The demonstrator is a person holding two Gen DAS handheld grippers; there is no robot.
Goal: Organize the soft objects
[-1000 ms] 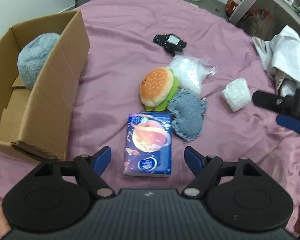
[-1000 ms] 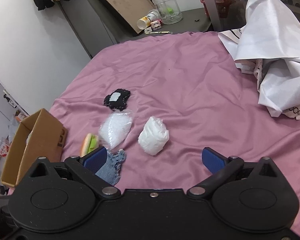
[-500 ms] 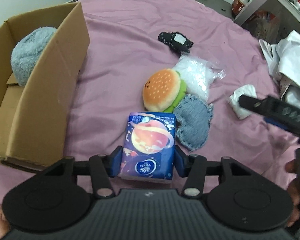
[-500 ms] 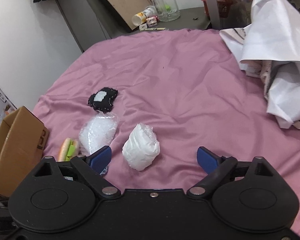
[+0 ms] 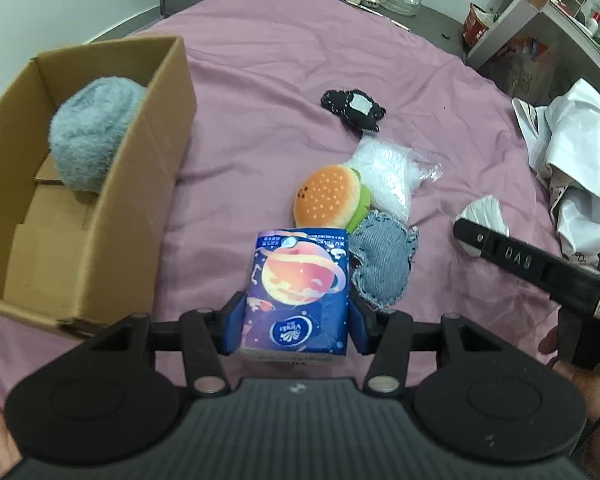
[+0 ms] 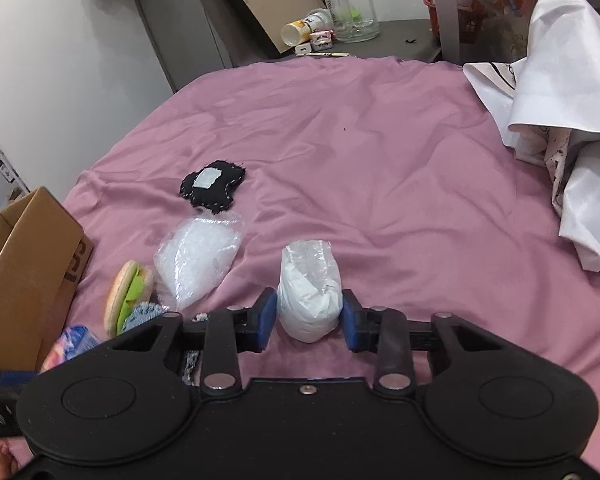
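Glossy boxy tissue pack clamped in left claw; right claw closing around crinkly white bag.

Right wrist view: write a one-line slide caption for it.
Right tongs closing around a white plastic-wrapped bundle on the pink bedsheet, with a clear bag and black pouch lying beyond.

A fluffy grey-blue ball is sitting in the open cardboard box, left of the burger-shaped plush toy on the mauve-sheeted bed, seemingly touching the heart-shaped denim cushion.
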